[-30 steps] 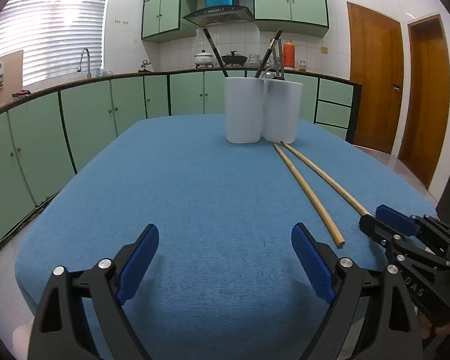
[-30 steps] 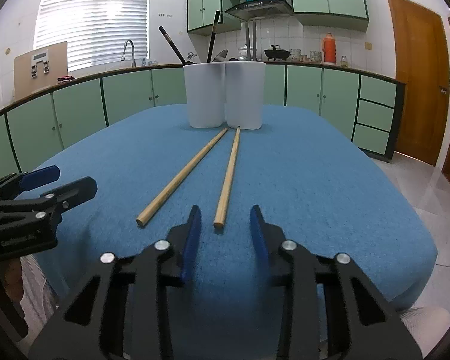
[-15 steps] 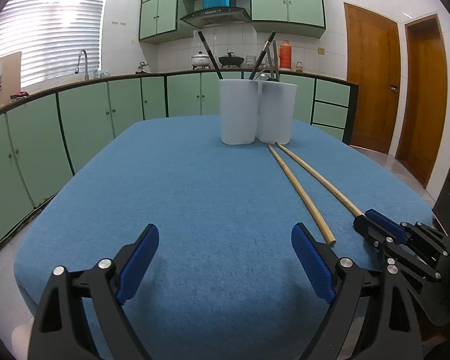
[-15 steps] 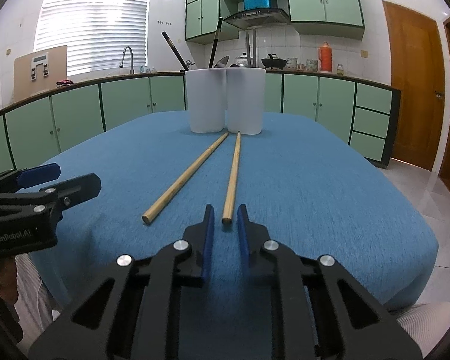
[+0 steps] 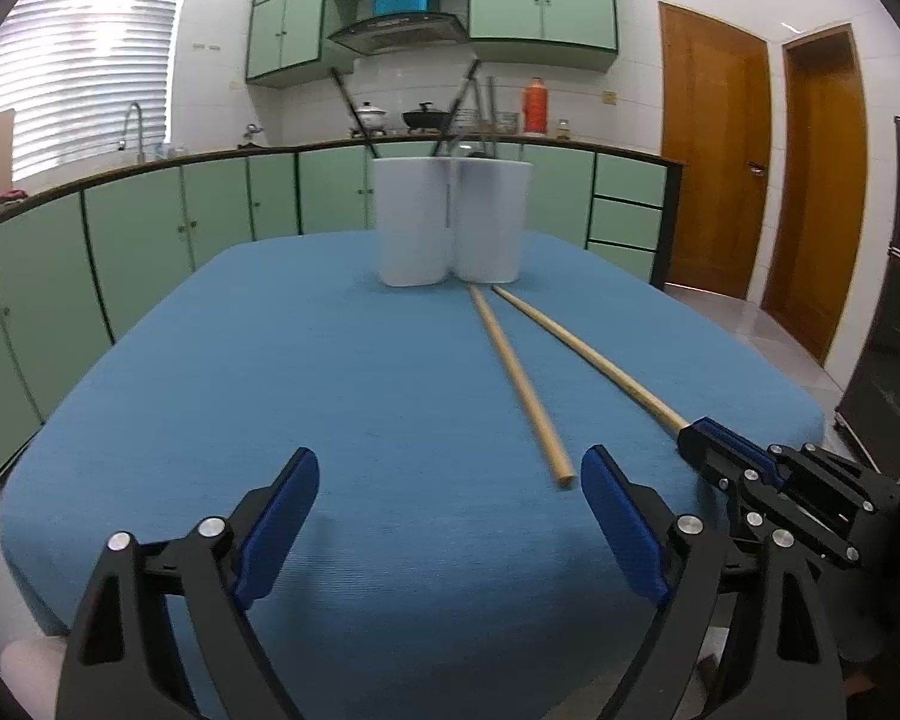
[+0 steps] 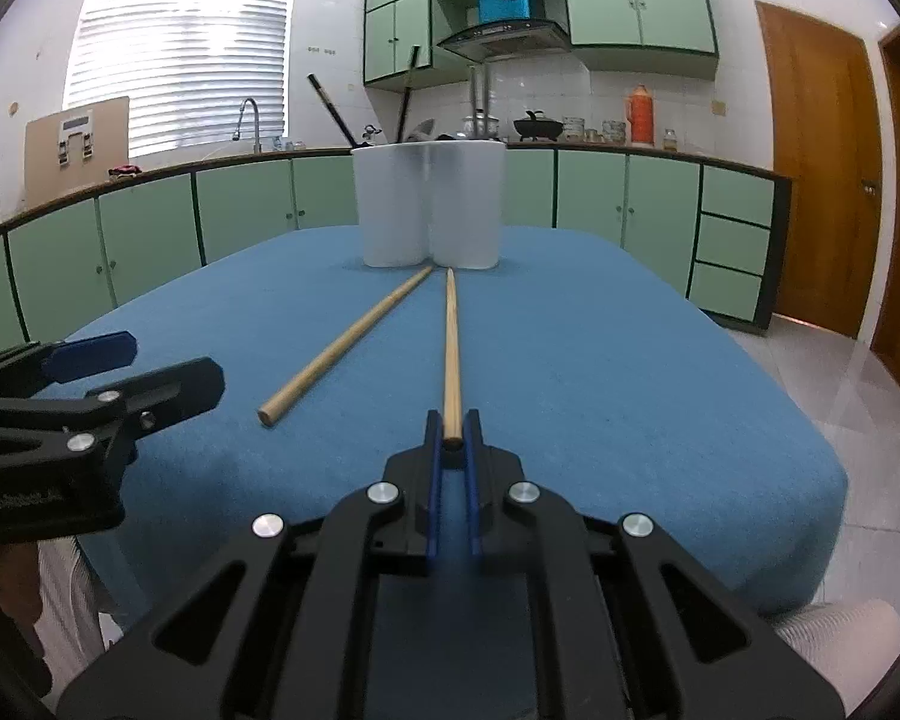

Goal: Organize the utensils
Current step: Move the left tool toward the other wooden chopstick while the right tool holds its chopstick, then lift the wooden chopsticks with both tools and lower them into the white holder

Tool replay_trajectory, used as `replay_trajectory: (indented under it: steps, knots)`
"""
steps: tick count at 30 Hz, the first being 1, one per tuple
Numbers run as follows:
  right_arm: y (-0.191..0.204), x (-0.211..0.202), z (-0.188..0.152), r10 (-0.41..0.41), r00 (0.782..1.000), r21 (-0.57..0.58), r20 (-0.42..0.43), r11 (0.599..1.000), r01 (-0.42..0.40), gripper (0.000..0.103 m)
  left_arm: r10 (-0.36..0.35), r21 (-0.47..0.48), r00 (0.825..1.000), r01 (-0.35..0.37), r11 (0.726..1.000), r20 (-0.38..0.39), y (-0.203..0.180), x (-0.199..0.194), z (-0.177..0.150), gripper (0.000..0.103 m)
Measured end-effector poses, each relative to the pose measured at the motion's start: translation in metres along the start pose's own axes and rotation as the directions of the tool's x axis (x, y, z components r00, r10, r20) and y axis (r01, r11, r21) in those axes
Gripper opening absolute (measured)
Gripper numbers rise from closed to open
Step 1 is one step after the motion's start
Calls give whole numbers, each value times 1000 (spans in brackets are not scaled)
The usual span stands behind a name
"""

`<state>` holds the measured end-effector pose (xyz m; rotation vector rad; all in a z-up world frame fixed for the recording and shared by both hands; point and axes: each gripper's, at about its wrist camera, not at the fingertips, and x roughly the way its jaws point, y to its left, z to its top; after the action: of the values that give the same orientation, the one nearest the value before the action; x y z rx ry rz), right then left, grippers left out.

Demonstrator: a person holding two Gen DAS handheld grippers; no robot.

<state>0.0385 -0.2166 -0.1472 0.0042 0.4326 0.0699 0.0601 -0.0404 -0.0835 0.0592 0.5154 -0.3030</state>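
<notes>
1. The right gripper point(image 6: 452, 427) has just closed its jaws on the near end of one wooden stick point(image 6: 450, 348), pads pressing it.
2. The left gripper point(image 5: 450, 516) hangs wide open over the blue tablecloth point(image 5: 330, 396), holding nothing.
3. The second stick point(image 5: 519, 381) lies loose just beside it.
4. Both sticks point toward the white holder point(image 6: 429, 204), which holds dark utensils.

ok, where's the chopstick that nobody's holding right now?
In the right wrist view the loose chopstick lies on the blue table cover, left of the one clamped in the right gripper, its far tip by the white utensil holder.
</notes>
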Motion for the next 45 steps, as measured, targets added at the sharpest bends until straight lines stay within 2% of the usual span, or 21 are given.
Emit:
replay_trajectory:
  steps: [3, 5, 9, 14, 19, 25, 30, 39, 45]
  knots:
    - [-8, -5, -2, 3, 1000, 14, -2, 1000, -3, 6, -20, 6, 1000, 20, 1000, -18, -11, 7, -1, 73]
    - [-10, -6, -3, 9, 1000, 22, -3, 1000, -9, 6, -31, 4, 999, 31, 1000, -36, -16, 14, -2, 59]
    - [-14, -7, -4, 20, 1000, 30, -3, 999, -20, 6, -24, 10, 999, 24, 1000, -47, -24, 22, -4, 48]
    - [-17, -8, -4, 30, 1000, 37, -2, 999, -30, 6, -33, 15, 998, 34, 999, -49, -31, 24, -1, 24]
    - [-19, -8, -4, 34, 999, 42, -3, 999, -34, 6, -42, 26, 998, 44, 999, -47, -39, 27, -1, 9]
    - [-20, -10, -2, 26, 1000, 29, 2, 999, -26, 6, -23, 29, 999, 24, 999, -40, -39, 24, -1, 7]
    - [-24, -19, 8, 22, 999, 17, 33, 1000, -23, 6, -7, 37, 1000, 7, 999, -5, -34, 11, 6, 6]
    - [-33, -45, 47, 14, 991, -20, 129, 1000, -12, 6, 33, 79, 992, -43, 996, 124, -29, -27, 37, 6]
    - [-41, -60, 93, 37, 977, -58, 210, 998, -26, 6, 38, 91, 969, -62, 994, 245, -22, -59, 73, 6]
